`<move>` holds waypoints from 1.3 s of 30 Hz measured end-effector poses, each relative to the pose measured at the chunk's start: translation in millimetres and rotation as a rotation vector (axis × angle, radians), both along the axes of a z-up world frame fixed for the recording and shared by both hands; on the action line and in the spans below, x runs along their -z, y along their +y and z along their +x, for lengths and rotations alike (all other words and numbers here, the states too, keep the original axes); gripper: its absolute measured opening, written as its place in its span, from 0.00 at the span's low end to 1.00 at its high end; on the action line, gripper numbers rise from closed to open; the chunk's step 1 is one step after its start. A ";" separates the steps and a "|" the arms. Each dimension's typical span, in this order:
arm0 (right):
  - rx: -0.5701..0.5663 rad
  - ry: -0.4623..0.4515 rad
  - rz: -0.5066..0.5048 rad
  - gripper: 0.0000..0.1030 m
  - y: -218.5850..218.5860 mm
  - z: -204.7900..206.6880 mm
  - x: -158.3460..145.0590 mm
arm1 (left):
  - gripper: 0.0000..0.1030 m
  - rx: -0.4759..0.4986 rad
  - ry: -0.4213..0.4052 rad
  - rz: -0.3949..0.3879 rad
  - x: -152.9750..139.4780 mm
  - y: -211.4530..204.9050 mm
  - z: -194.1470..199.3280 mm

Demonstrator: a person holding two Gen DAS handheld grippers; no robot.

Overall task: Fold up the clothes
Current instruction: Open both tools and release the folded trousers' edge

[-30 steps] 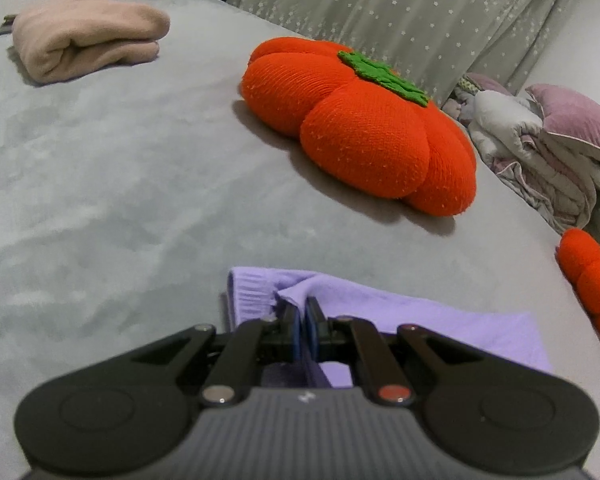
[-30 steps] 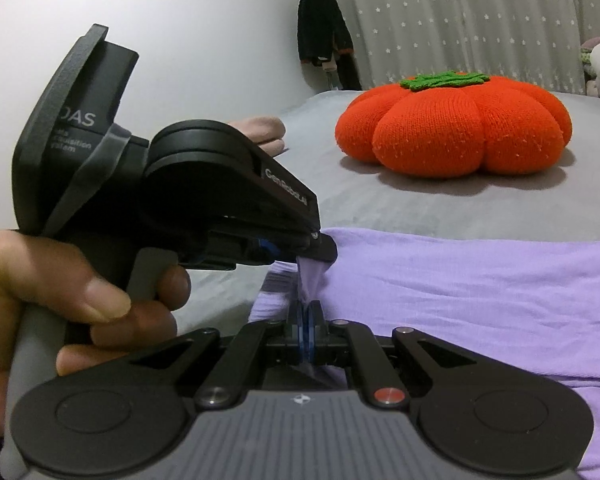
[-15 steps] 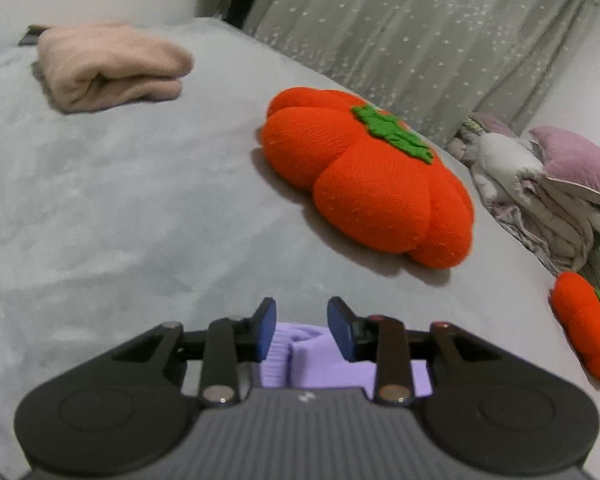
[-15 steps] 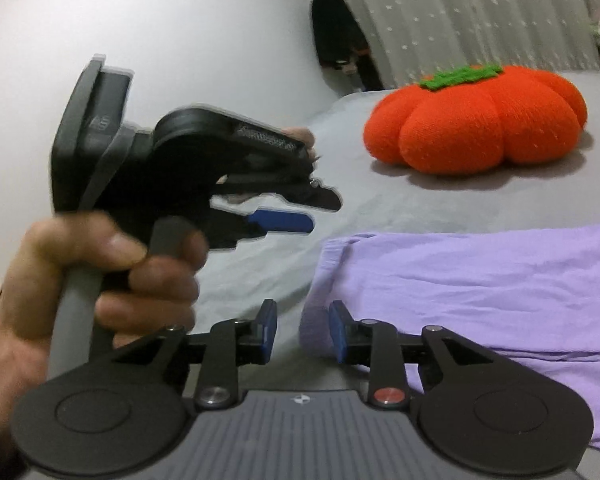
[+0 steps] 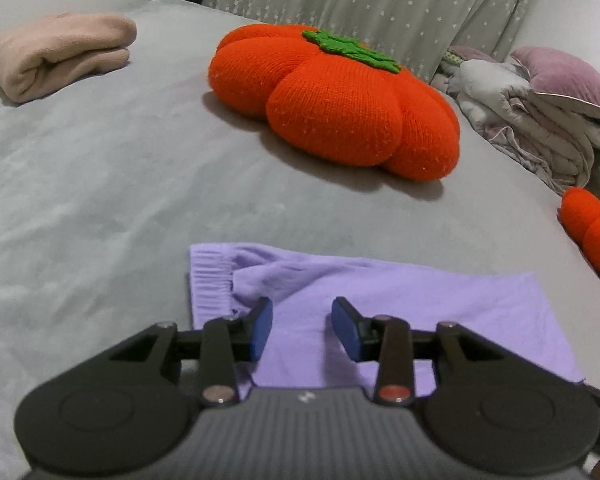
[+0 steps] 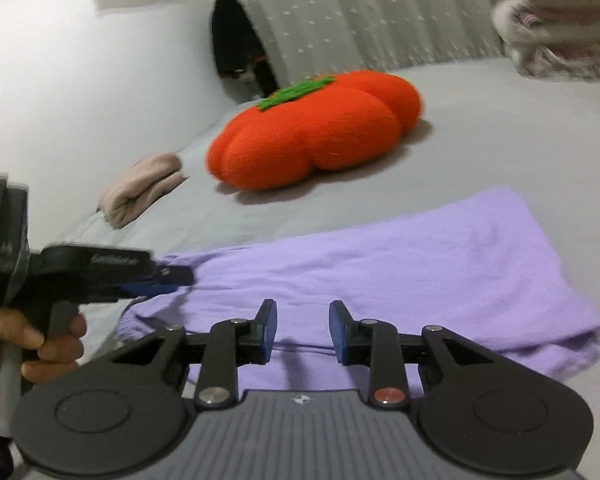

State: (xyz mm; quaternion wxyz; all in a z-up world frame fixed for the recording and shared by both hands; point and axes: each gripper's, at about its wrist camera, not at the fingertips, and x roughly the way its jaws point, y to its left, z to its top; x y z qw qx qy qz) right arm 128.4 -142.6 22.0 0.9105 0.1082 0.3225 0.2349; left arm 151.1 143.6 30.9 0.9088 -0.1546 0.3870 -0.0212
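grey bed [image 5: 100, 184] — lilac garment [image 5: 380, 300], pumpkin cushion [image 5: 340, 100]

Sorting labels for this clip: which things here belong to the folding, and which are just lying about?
Job: purple garment, left gripper, right gripper.
Lying about: big orange pumpkin cushion, folded pink garment, small orange cushion, bundled bedding, curtain.

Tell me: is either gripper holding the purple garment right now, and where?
Nothing is held. The left gripper and the right gripper have both just opened; the purple garment lies loose on the grey bed.
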 end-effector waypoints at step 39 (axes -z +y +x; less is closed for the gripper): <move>0.147 0.031 -0.164 0.10 -98.3 25.6 11.6 | 0.49 0.212 -0.050 0.044 -8.3 -118.7 -32.8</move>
